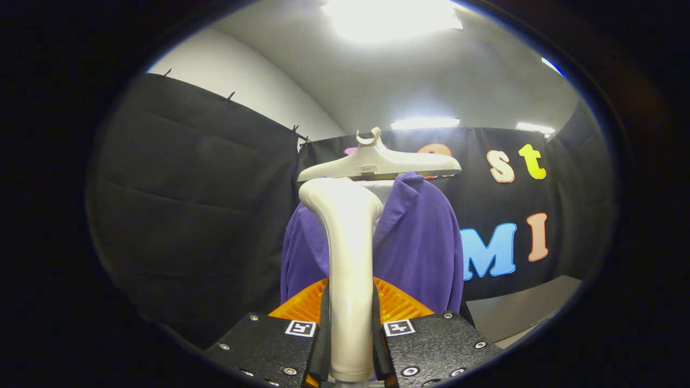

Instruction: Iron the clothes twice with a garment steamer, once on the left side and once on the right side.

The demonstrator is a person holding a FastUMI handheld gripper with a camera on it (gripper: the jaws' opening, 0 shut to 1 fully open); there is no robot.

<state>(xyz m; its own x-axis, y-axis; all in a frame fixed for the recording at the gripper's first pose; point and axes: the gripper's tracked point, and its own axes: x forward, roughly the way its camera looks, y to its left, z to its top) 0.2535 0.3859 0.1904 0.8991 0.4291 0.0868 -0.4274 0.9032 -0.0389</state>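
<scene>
One view to go on, so here's the gripper view. Both fingers of the gripper (350, 345) are closed tight on the handle of the garment steamer (349, 269), which stands upright between them, its curved head up near the collar. Just beyond it hangs the purple garment (418, 242) on a pale hanger (377, 161), out in front of the black booth wall. A grey surface (517, 312) sits off to the right, lower down.

What could go wrong, as I see it: the handle looks smooth and rounded, and the fingers pinch it low down, so the tall part above could pivot or slip in the grip once the head drags on the knit. I can't tell if the head is actually touching the fabric yet. Push too hard and I'd guess the garment just swings back on the hanger, or slides off one shoulder, and the pass does nothing. Also easy to drift across the middle and blur the left and right passes.
</scene>
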